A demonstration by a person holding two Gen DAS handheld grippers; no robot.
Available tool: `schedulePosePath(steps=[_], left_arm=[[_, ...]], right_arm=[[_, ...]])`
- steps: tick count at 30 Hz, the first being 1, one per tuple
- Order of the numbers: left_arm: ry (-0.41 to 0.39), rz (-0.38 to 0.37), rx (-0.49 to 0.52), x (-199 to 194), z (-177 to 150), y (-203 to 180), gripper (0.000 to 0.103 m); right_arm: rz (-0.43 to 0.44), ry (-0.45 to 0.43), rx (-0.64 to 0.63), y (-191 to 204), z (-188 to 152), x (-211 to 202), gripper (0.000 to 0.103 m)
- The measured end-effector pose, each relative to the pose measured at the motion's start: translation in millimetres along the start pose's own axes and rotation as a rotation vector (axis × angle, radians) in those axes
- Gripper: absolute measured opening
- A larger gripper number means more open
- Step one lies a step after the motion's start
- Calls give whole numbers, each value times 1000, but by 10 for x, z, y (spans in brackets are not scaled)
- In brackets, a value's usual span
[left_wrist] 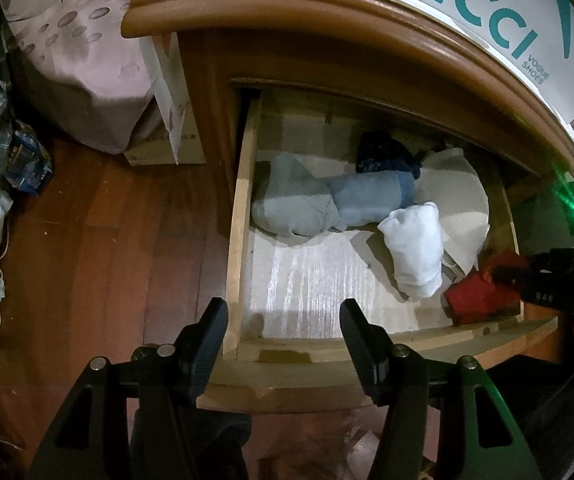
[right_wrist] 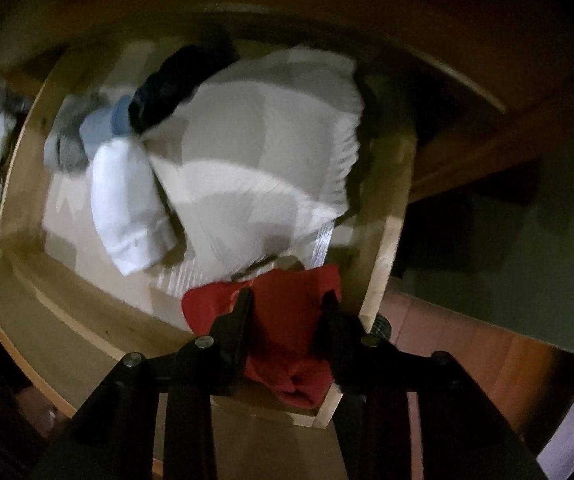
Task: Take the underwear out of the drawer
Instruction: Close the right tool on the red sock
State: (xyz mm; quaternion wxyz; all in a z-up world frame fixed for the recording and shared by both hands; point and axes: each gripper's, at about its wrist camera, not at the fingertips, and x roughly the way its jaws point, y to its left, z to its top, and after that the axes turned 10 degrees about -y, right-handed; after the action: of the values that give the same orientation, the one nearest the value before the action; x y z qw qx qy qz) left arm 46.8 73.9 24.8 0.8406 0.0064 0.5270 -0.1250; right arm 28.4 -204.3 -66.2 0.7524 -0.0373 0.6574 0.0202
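- Right gripper (right_wrist: pixel 287 298) points straight down into the open drawer (left_wrist: pixel 239 216), jaws clamped on the red underwear (right_wrist: pixel 283 320) in the front corner.
- Left gripper (left_wrist: pixel 283 316) hangs over the drawer's front edge, jaws apart, nothing between them.
- White roll (left_wrist: pixel 415 248) and grey bundle (left_wrist: pixel 295 200) lie in the drawer.

Drawer (left_wrist: pixel 239 216): raw pale wood walls, matt, unvarnished. Inside it, liner (left_wrist: pixel 307 280) is streaky, faintly shiny sheet. Red underwear (right_wrist: pixel 287 320) at the drawer's front corner: soft matt cloth. White roll (left_wrist: pixel 415 248) and blue roll (left_wrist: pixel 371 196): knit cloth. Cabinet top (left_wrist: pixel 327 12) above the drawer: glossy varnished wood. Floor (left_wrist: pixel 99 248) beside the drawer: polished wood. Left gripper (left_wrist: pixel 283 320): matt black plastic, ribbed pads.
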Motion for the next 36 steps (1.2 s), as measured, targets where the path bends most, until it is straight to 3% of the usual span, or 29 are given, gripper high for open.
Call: schedulePosePath(steps=[6,13,19,25,28,29,31,34,35,36], left_arm=[[0,-11,-16,-4,9,14,60],[2,-13,-7,7,5,3,60],[7,-14,-11,10,7,4,60],[10,-10,-10,19,5,3,60],[16,-7,-7,33,-1,-1,60],[16,-6,-6,36,0,-3,60],[15,-6,-6,35,1,-2,60],[16,-7,-9,35,3,1,60],[15,-8,-11,35,1,5,60],[15,-9,-12,36,2,8,60]], right_arm=[[38,68,-177,153,-93,120,39],[6,102,-416,518,-134,387,62],[-6,120,-475,704,-128,661,69],[5,151,-496,597,-245,853,74],[3,149,-534,707,-279,946,81],[-2,148,-544,784,-91,972,85],[-8,148,-546,824,-87,1026,90],[2,163,-508,879,-75,1042,87],[4,164,-491,860,-60,1035,81],[15,162,-478,862,-68,1015,62]])
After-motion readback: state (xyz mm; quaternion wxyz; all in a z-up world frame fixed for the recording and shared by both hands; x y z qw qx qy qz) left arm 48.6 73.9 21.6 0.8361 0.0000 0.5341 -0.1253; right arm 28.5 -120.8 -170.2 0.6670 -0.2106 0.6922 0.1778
